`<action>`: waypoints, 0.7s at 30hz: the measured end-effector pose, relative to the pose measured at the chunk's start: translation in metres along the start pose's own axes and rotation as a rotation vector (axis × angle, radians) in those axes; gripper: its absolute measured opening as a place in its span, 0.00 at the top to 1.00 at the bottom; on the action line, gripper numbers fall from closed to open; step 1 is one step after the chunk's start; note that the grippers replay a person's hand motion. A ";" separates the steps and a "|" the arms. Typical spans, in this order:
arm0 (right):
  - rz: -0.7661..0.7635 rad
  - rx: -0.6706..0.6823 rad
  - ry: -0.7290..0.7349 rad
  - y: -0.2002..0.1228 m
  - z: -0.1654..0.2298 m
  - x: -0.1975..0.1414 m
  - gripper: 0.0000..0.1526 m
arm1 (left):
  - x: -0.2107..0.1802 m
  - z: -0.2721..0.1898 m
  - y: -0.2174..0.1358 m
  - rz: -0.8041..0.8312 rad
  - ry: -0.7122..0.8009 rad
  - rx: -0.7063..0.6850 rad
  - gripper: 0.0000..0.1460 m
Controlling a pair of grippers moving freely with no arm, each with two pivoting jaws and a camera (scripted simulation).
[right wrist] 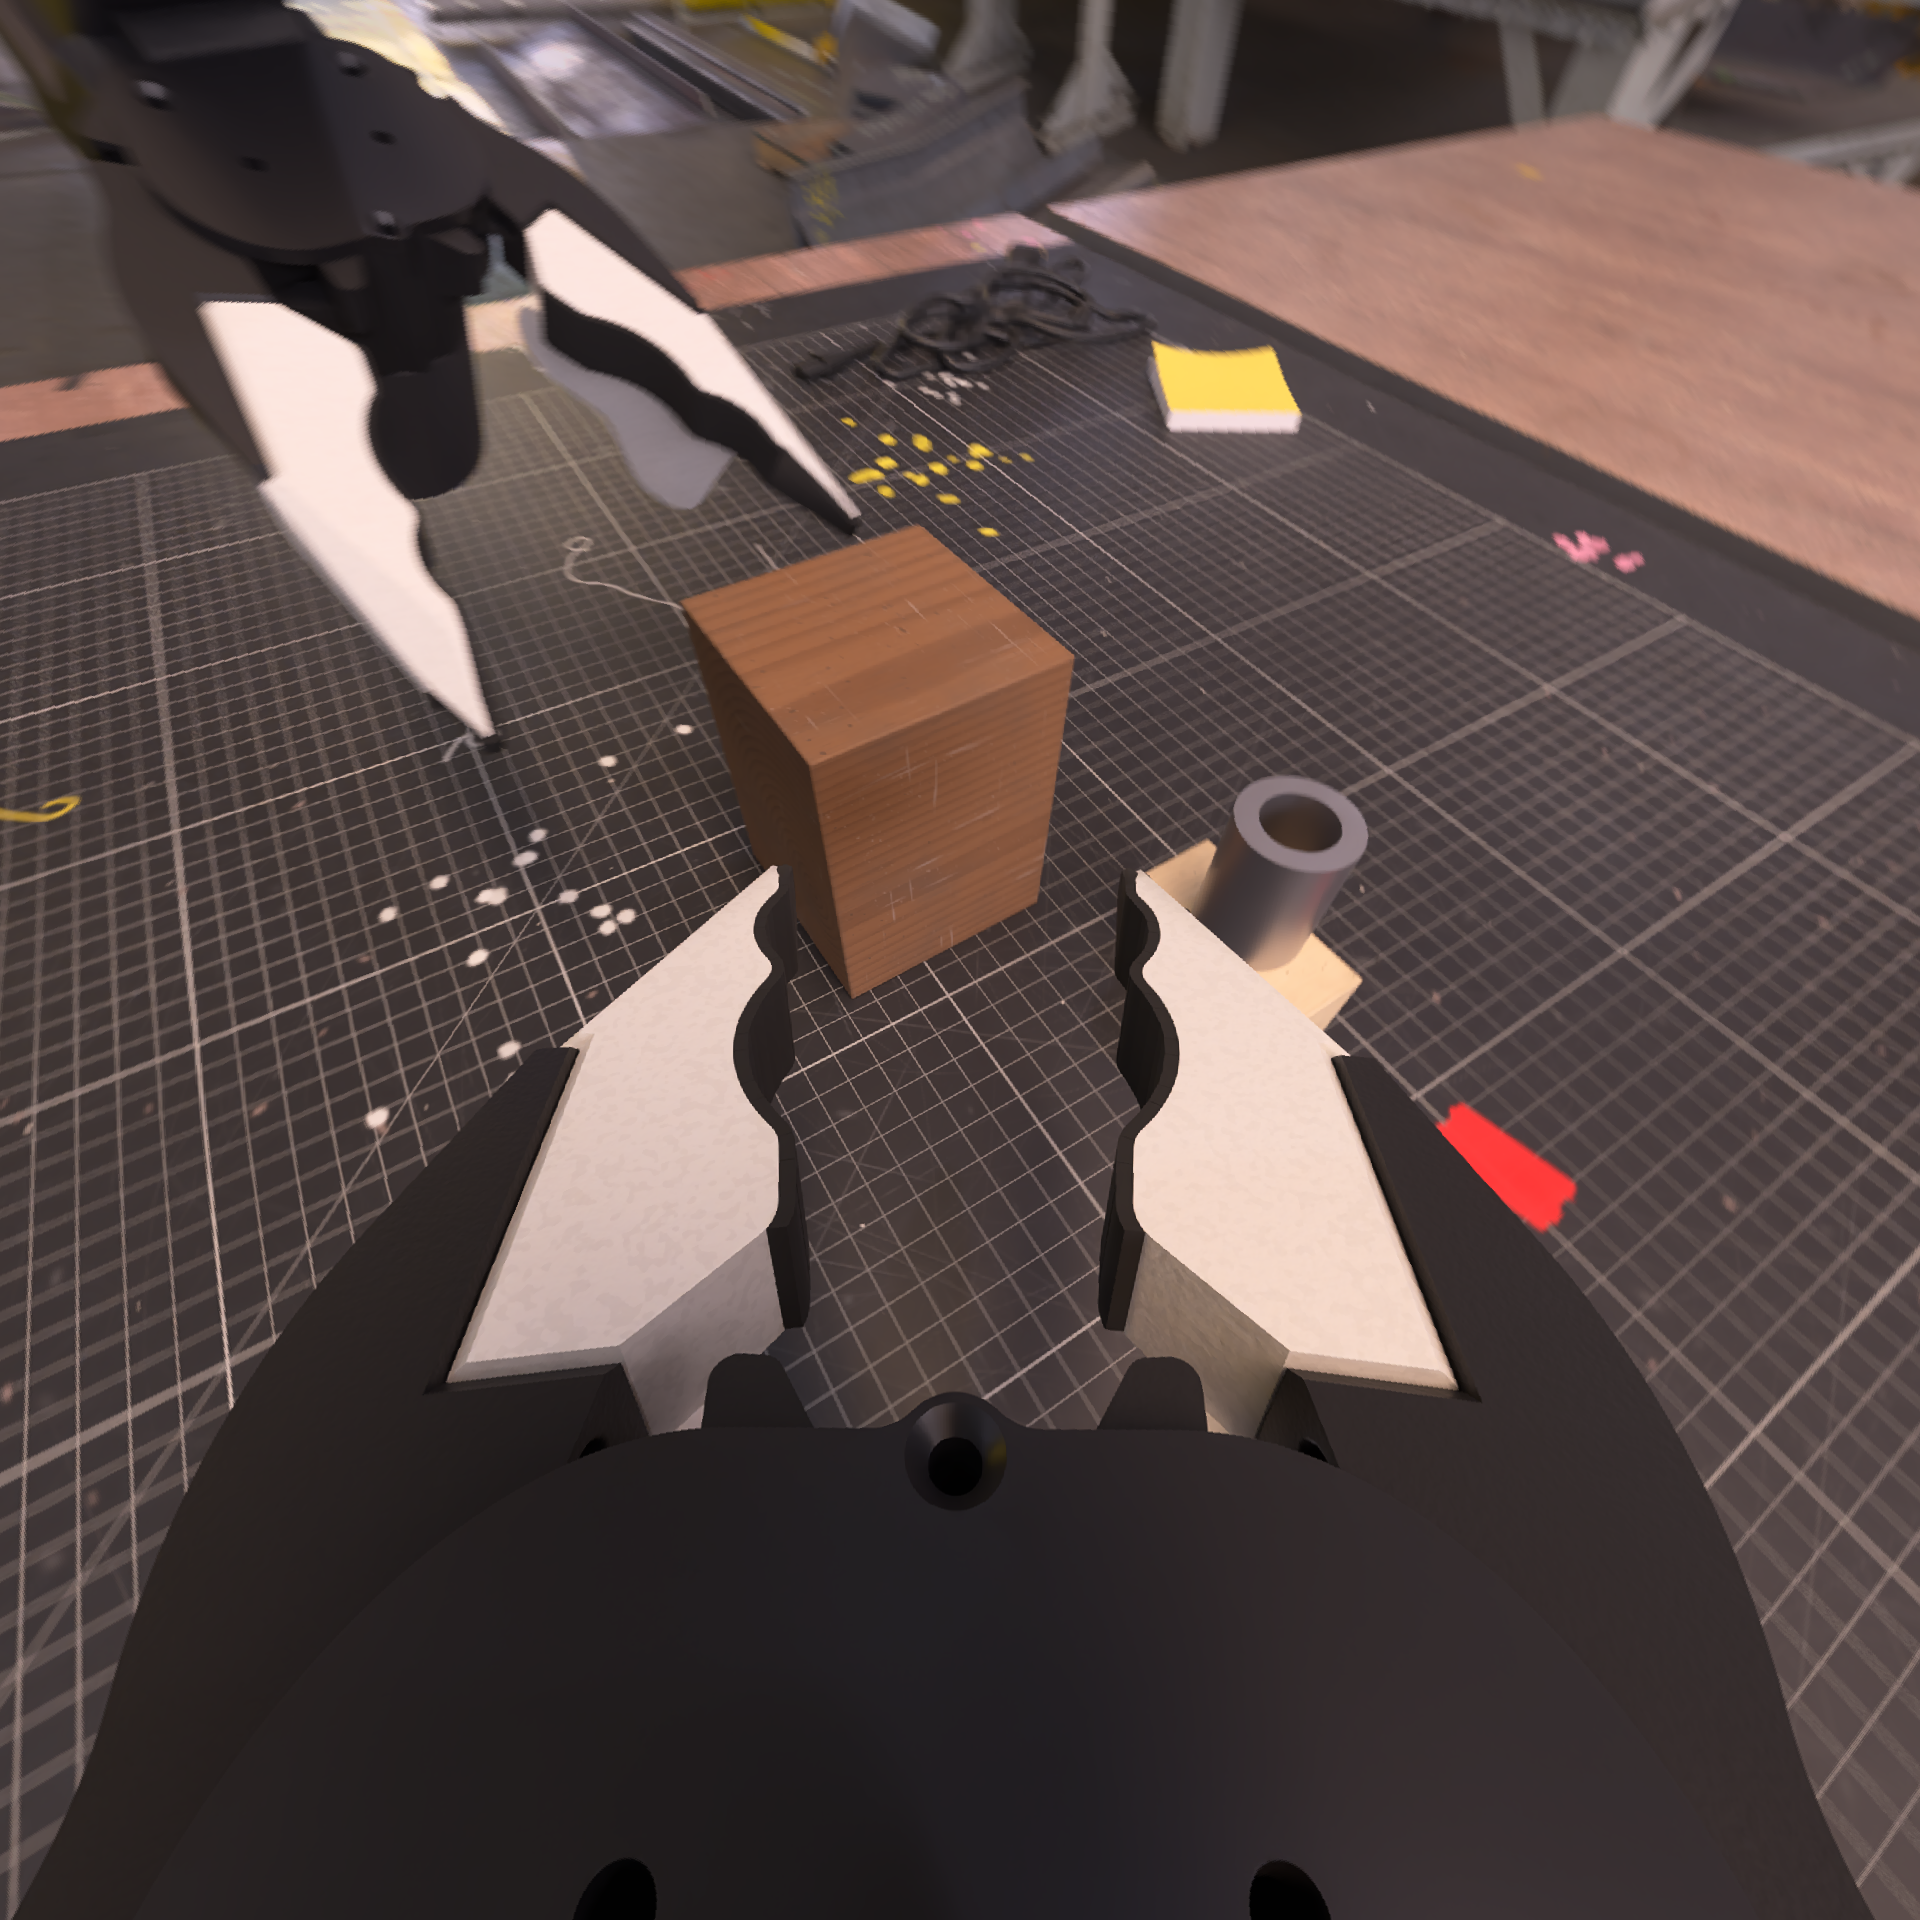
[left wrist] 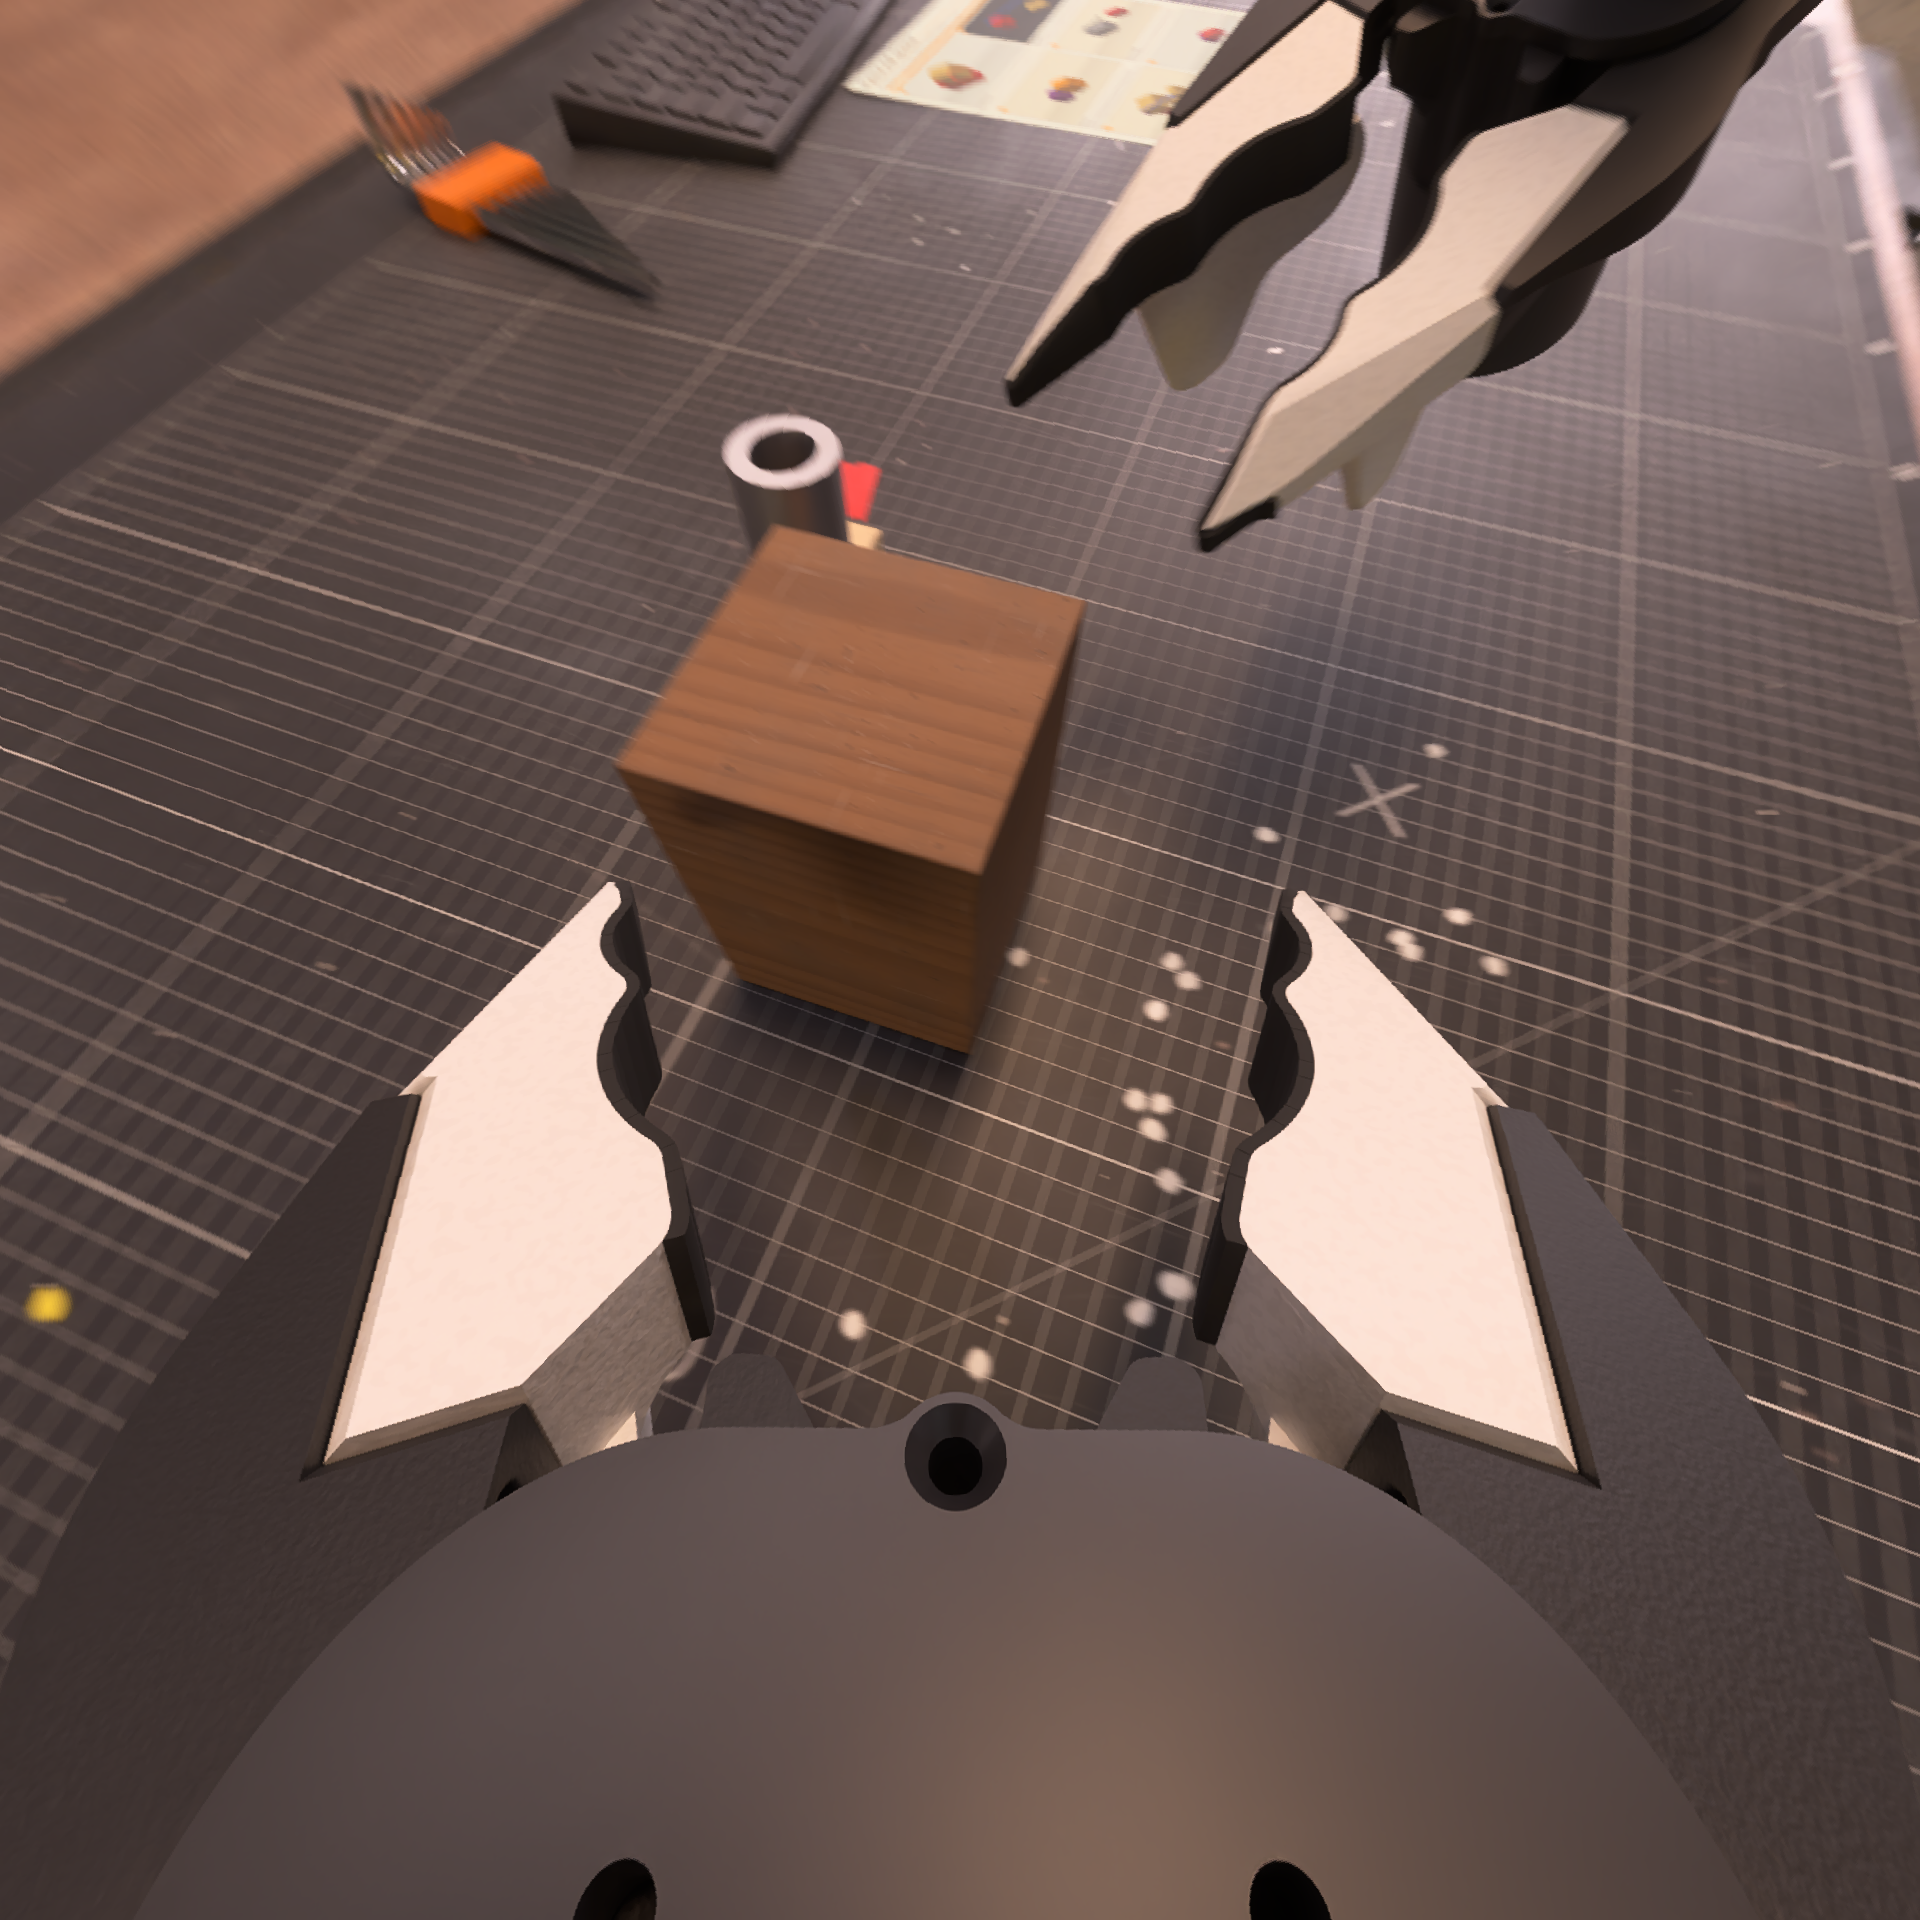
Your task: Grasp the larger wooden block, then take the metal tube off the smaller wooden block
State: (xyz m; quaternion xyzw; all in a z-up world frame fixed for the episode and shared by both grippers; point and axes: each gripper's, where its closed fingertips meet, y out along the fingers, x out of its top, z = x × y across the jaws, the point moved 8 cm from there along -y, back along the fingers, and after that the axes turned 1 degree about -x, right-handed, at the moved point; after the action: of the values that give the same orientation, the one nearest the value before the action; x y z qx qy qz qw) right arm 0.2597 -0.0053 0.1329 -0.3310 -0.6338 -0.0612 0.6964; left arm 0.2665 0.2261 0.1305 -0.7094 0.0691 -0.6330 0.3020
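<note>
A tall brown wooden block (left wrist: 862, 779) stands upright on the cutting mat; it also shows in the right wrist view (right wrist: 894, 758). Behind it in the left wrist view a grey metal tube (left wrist: 781, 494) stands upright. In the right wrist view the tube (right wrist: 1283, 873) sits on a small pale wooden block (right wrist: 1314, 977), to the right of the brown block. My left gripper (left wrist: 956, 904) is open and empty, just short of the brown block. My right gripper (right wrist: 951, 883) is open and empty, close to both blocks. Each gripper shows in the other's view: the right (left wrist: 1122, 457), the left (right wrist: 665, 623).
A dark gridded cutting mat (right wrist: 1558, 831) covers the table. On it lie an orange-and-grey tool (left wrist: 488, 197), a keyboard (left wrist: 707, 83), a printed sheet (left wrist: 1070, 62), a yellow pad (right wrist: 1226, 387), tangled black cord (right wrist: 977, 322) and red tape (right wrist: 1507, 1164). Bare wood tabletop (right wrist: 1558, 312) lies beyond the mat.
</note>
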 end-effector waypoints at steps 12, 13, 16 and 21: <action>-0.048 0.280 -0.051 -0.001 -0.048 0.000 0.68 | 0.008 0.033 0.048 0.062 0.205 -0.227 0.02; -0.026 0.297 -0.055 0.001 -0.049 0.000 0.68 | 0.008 0.034 0.050 0.048 0.224 -0.235 0.03; 0.002 0.315 -0.064 0.004 -0.048 -0.001 0.68 | 0.009 0.035 0.056 0.087 0.267 -0.255 0.14; 0.036 0.331 -0.061 0.007 -0.047 -0.002 0.66 | 0.009 0.034 0.055 0.074 0.301 -0.190 0.27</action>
State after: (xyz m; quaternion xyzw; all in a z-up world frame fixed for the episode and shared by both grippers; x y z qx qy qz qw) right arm 0.3029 -0.0259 0.1296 -0.2247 -0.6502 0.0664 0.7227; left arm 0.3156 0.1889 0.1091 -0.6292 0.1990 -0.7110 0.2429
